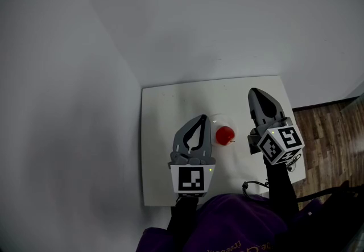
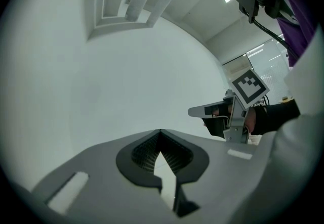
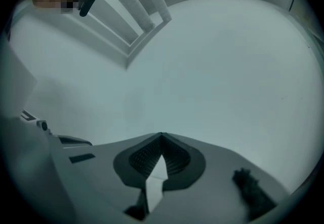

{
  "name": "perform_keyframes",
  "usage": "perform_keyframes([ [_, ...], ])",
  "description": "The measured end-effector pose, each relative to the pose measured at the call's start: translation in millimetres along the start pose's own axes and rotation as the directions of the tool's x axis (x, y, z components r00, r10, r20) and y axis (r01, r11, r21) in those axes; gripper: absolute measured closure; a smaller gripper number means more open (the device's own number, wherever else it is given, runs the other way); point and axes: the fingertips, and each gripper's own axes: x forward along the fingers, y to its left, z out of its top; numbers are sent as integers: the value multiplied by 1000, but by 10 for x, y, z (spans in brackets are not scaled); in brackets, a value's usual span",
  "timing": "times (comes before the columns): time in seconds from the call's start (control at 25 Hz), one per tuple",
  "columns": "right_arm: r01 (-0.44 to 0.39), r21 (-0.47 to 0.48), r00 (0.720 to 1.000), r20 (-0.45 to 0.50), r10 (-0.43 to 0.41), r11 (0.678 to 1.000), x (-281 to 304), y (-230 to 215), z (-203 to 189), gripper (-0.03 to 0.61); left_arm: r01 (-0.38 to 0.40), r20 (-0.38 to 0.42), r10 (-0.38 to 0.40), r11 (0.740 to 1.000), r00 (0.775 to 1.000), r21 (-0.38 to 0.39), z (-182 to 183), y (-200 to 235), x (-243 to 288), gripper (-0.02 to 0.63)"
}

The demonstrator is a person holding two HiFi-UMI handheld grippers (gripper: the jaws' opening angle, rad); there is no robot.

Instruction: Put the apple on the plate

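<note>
White table (image 1: 165,131) holds an apple (image 1: 225,135) that only head view shows.

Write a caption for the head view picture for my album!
A round red apple on a pale round plate on a white square table, between the shut left claw and shut right claw.
</note>
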Motion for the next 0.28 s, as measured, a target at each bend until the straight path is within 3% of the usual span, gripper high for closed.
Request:
perform_keyframes([
  [0.12, 2, -5, 1000, 2, -2, 1000, 4, -4, 15, 569, 3, 10, -3, 1000, 1000, 18, 15, 11, 12, 607],
  [0.28, 1, -5, 1000, -2, -1, 1000, 6, -5, 5, 569, 3, 2, -3, 999, 1000, -43, -8, 4, -16, 607],
])
